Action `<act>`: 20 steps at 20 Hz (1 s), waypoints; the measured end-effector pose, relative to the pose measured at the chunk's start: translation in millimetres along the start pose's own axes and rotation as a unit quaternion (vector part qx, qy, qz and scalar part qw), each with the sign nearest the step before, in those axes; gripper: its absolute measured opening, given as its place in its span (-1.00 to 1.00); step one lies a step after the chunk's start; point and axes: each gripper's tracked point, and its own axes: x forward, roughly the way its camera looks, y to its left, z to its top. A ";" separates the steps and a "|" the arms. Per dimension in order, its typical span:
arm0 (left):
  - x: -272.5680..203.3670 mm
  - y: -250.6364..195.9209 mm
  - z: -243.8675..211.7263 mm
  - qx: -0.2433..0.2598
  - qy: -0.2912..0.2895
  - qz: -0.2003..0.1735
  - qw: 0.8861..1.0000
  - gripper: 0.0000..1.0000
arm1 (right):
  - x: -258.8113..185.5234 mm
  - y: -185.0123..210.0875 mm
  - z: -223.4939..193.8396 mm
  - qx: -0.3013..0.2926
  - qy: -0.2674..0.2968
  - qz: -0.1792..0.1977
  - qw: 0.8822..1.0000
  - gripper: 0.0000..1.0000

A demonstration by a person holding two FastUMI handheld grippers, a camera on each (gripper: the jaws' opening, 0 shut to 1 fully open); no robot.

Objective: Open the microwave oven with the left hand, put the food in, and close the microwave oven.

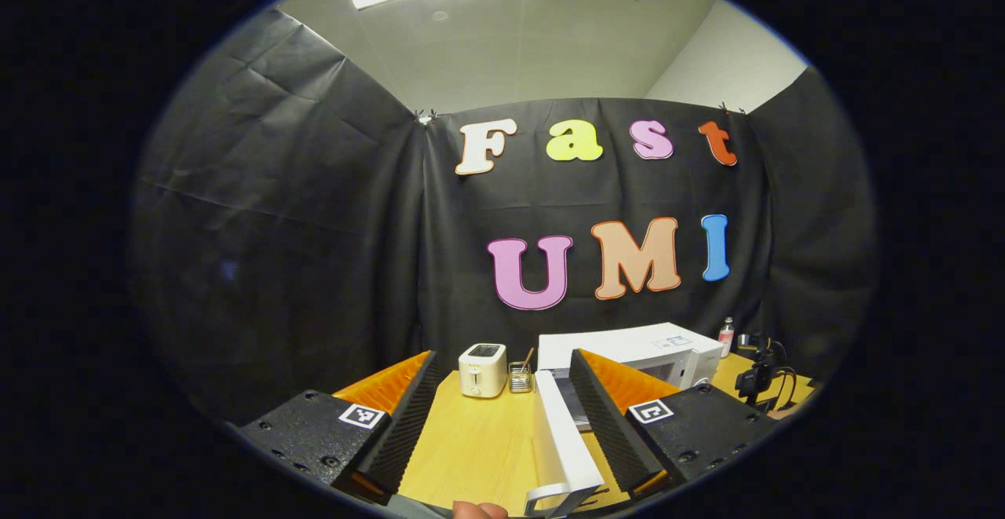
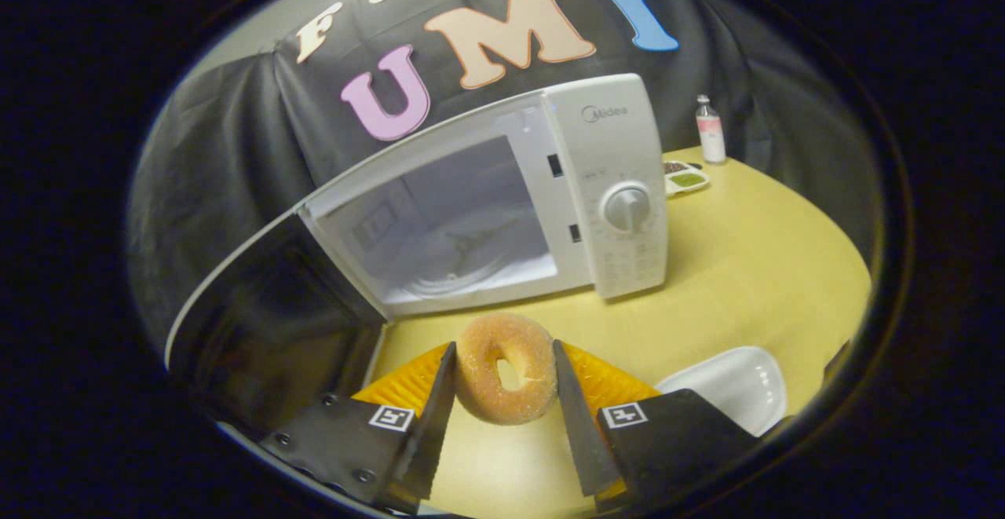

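Fingers of the right gripper pinch a sugared doughnut by its outer rim just before the open microwave; judged light, soft, crumbly, needing gentle pressure, while the left gripper stands wide beside the door.

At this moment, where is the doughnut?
In the right gripper view the doughnut is clamped upright between the right gripper fingers, above the table, just in front of the open microwave.
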 end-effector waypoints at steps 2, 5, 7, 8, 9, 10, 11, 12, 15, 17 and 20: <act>-4.6 1.7 -2.5 -0.006 0.003 0.005 1.000 0.94 | 20.1 22.4 1.0 0.078 0.009 0.015 0.997 0.43; -12.4 2.7 -9.3 -0.022 0.016 0.011 1.000 0.94 | 45.6 44.5 11.2 0.167 -0.002 0.019 0.986 0.32; -15.7 1.8 -11.8 -0.028 0.023 0.013 0.999 0.94 | 59.9 55.6 19.7 0.213 -0.015 0.017 0.977 0.42; -17.8 2.1 -14.3 -0.032 0.027 0.015 0.999 0.99 | 68.5 59.9 24.9 0.245 -0.023 0.020 0.969 0.42; -19.6 1.4 -17.0 -0.037 0.032 0.015 0.999 0.92 | 75.4 63.0 26.8 0.282 -0.026 0.019 0.959 0.42; -22.9 -0.3 -20.1 -0.041 0.038 0.015 0.998 0.92 | 85.1 64.5 29.3 0.320 -0.028 0.016 0.947 0.31; -25.3 -0.3 -23.2 -0.046 0.045 0.016 0.998 0.96 | 91.9 65.9 30.8 0.349 -0.032 0.011 0.937 0.42; -26.5 1.5 -27.0 -0.049 0.050 0.018 0.997 0.92 | 99.0 64.6 32.0 0.365 -0.039 0.003 0.930 0.42; -31.5 6.7 -25.0 -0.052 0.057 0.027 0.997 0.93 | 118.0 66.5 33.8 0.392 -0.056 -0.007 0.918 0.43; -35.7 9.6 -28.0 -0.047 0.065 0.030 0.996 0.90 | 130.8 67.6 31.1 0.394 -0.061 -0.011 0.917 0.43; -40.2 8.0 -35.4 -0.047 0.083 0.030 0.995 0.91 | 148.5 66.8 31.1 0.389 -0.079 -0.015 0.918 0.42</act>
